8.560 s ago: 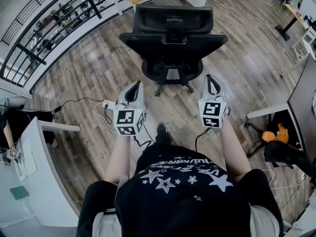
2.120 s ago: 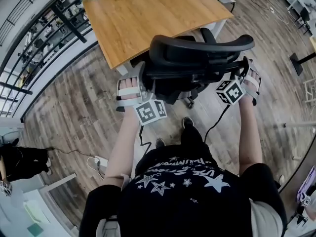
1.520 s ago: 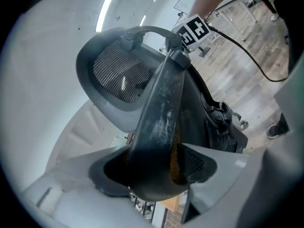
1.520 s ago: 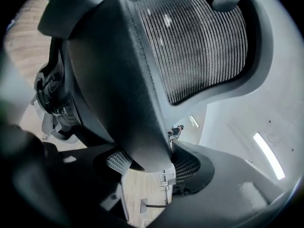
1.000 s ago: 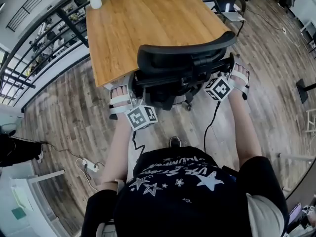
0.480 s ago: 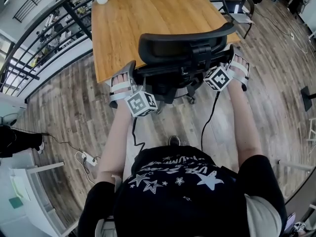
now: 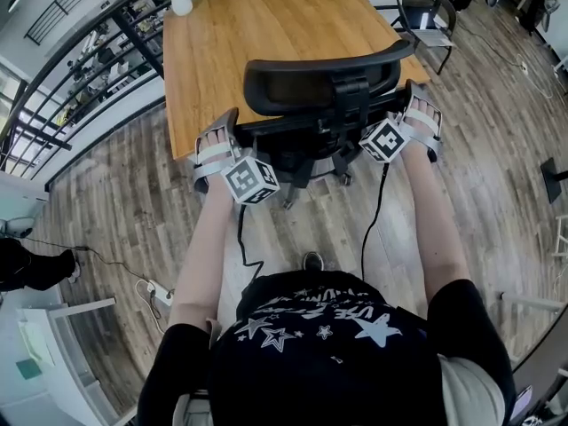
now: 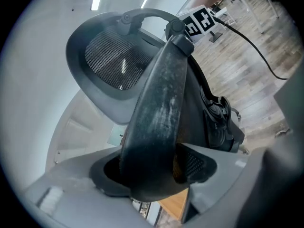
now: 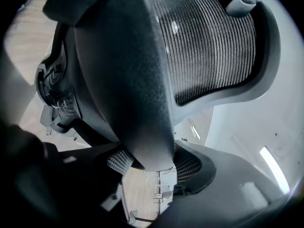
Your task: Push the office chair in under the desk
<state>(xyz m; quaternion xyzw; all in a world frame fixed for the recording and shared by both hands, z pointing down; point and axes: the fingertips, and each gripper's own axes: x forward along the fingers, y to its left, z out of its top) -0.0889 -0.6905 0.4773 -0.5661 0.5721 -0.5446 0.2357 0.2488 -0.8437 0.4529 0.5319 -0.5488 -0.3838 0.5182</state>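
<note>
The black office chair (image 7: pixel 319 82) stands with its back to me at the near edge of the wooden desk (image 7: pixel 266 34), its seat partly under the top. My left gripper (image 7: pixel 222 136) is shut on the left edge of the backrest frame (image 8: pixel 156 118), which fills the space between the pads (image 8: pixel 202 163). On the other side, my right gripper (image 7: pixel 417 109) clamps the right edge of the frame (image 9: pixel 128 80), and its jaws have just closed a little further on it. The mesh headrest (image 8: pixel 114 63) rises above both grips.
A white vase (image 7: pixel 180 3) sits on the desk's far left corner. A second chair (image 7: pixel 426 7) stands at the desk's far right. A black railing (image 7: pixel 80 69) runs along the left. A cable and power strip (image 7: pixel 158 289) lie on the wooden floor behind me.
Both grippers and the chair have moved forward towards the desk, and the chair sits closer in under the desk's edge. The grips on the backrest are the same.
</note>
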